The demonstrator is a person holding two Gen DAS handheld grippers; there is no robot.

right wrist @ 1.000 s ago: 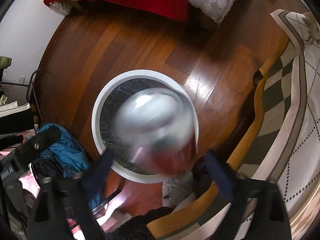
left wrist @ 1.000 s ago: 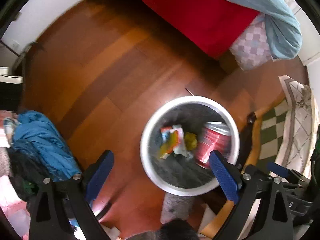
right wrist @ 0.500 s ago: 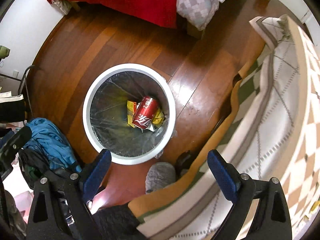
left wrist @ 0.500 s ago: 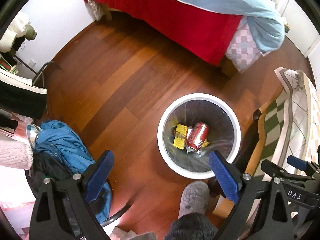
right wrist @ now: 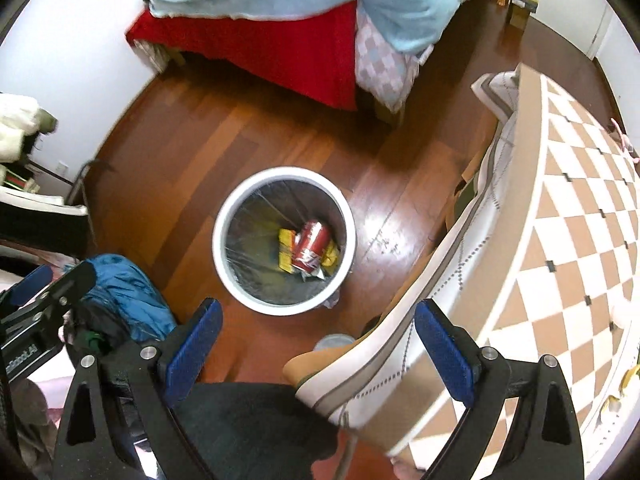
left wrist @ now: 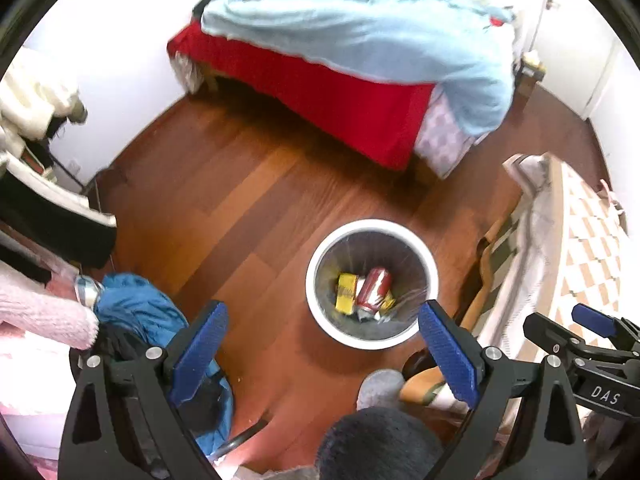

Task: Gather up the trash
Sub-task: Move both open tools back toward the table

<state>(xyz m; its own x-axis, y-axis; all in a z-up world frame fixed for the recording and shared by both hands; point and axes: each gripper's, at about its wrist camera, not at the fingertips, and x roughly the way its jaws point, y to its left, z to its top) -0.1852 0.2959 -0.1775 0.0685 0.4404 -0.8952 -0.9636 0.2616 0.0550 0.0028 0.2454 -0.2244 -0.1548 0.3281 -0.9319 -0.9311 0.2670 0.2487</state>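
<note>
A white round trash bin (left wrist: 320,308) with a clear liner stands on the wooden floor; it also shows in the right wrist view (right wrist: 224,264). Inside lie a red soda can (left wrist: 374,287) (right wrist: 311,245) and yellow wrappers (left wrist: 346,293) (right wrist: 286,250). My left gripper (left wrist: 322,354) is open and empty, high above the bin's near side. My right gripper (right wrist: 316,350) is open and empty, high above the floor in front of the bin. The right gripper's body shows at the right edge of the left wrist view (left wrist: 588,344).
A bed (left wrist: 360,92) with a red sheet and light blue blanket stands at the back. A table with a checkered cloth (right wrist: 560,220) is on the right. A blue garment pile (left wrist: 140,308) and a clothes rack (left wrist: 44,200) are on the left. A grey slipper (left wrist: 378,388) is near the bin.
The red can dropped from my right gripper into the bin. Both grippers have since risen well away from the bin, so more of the room shows.
</note>
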